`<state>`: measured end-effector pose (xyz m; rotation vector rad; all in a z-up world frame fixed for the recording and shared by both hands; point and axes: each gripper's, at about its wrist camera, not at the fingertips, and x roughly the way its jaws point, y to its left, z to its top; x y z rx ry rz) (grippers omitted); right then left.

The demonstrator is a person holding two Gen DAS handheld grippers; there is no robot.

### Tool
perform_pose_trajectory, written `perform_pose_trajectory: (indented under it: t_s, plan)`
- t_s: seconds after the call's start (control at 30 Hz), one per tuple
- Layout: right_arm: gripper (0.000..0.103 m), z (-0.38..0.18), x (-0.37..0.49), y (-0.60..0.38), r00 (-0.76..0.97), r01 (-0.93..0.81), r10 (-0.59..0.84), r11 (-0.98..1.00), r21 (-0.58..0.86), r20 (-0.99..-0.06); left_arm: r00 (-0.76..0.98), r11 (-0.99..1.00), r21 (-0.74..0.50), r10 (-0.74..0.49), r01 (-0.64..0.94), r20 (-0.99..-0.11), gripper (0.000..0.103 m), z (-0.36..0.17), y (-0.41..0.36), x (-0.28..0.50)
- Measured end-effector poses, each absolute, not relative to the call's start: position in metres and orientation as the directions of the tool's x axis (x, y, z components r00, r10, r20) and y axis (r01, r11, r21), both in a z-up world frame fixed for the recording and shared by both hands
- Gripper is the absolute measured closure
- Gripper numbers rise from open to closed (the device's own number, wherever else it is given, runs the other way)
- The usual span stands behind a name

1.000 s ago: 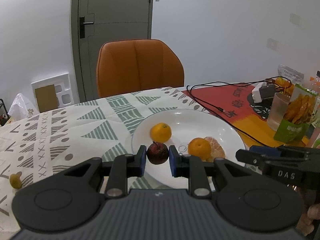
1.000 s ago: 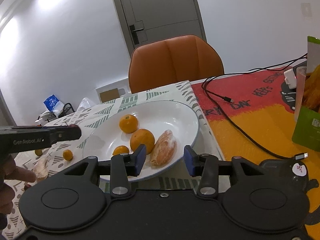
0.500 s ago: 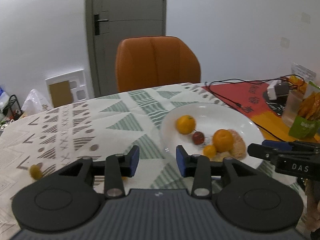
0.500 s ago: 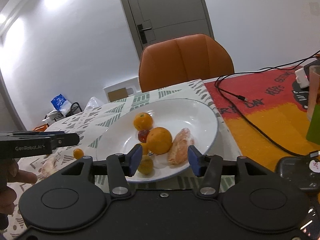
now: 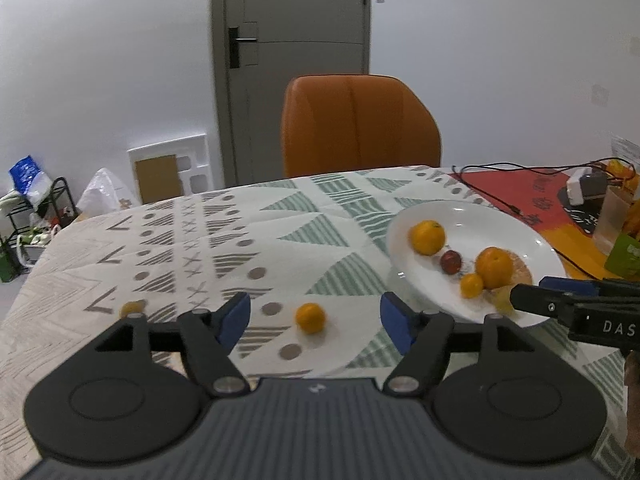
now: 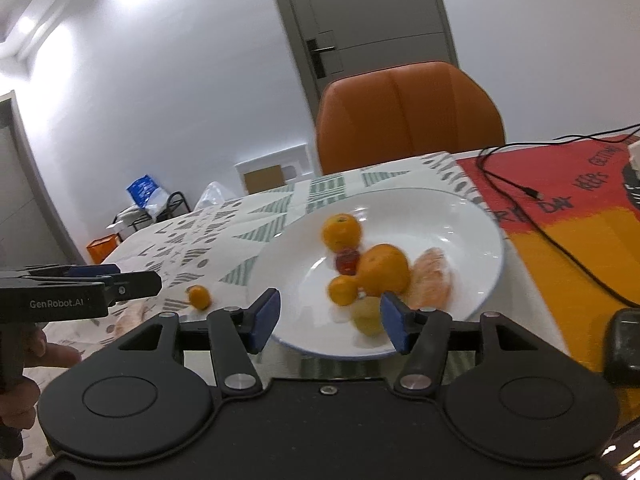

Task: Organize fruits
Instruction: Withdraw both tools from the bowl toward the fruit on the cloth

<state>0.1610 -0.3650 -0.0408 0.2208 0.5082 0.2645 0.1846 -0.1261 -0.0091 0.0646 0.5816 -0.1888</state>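
Observation:
A white plate (image 5: 472,216) (image 6: 460,216) holds two oranges (image 5: 428,237) (image 6: 384,269), a small dark red fruit (image 5: 451,261) (image 6: 347,261), a small orange fruit (image 5: 472,285) (image 6: 343,290), a yellow-green fruit (image 6: 367,315) and a peeled orange (image 6: 430,278). My left gripper (image 5: 315,322) is open above the patterned tablecloth, with a small orange (image 5: 310,317) (image 6: 199,297) lying between its fingers further ahead. A tiny yellow fruit (image 5: 132,307) lies at the left. My right gripper (image 6: 328,318) is open at the plate's near rim, empty.
An orange chair (image 5: 360,124) stands behind the table. A black cable (image 6: 536,200) runs over the red and yellow mat (image 6: 580,216). A snack bag and a cup (image 5: 612,220) stand at the far right. A peeled piece (image 6: 130,316) lies near the left gripper.
My left gripper let go of the dark red fruit onto the plate, opened wide and swung left toward the small orange on the cloth. The right gripper opened wider and shifted slightly.

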Motion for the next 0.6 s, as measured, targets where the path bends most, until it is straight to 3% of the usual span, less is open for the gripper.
perform_pose_trajectory:
  t_s: [0.33,0.47,0.6]
  plan:
    - [0.037,-0.037,0.165,-0.328,0.817,-0.279,0.370,0.925,0.259,-0.443,0.822,0.992,0.000,-0.102,0.123,-0.560,0.033,-0.013,-0.089,0.173]
    - [0.026,-0.035,0.165,-0.314,0.811,-0.304,0.394,0.915,0.264,-0.433,0.821,0.995,-0.002,-0.085,0.102,-0.564,0.033,-0.016,-0.077,0.167]
    - [0.005,-0.033,0.165,-0.301,0.813,-0.325,0.403,0.913,0.248,-0.420,0.821,0.997,-0.009,-0.072,0.081,-0.567,0.029,-0.017,-0.067,0.161]
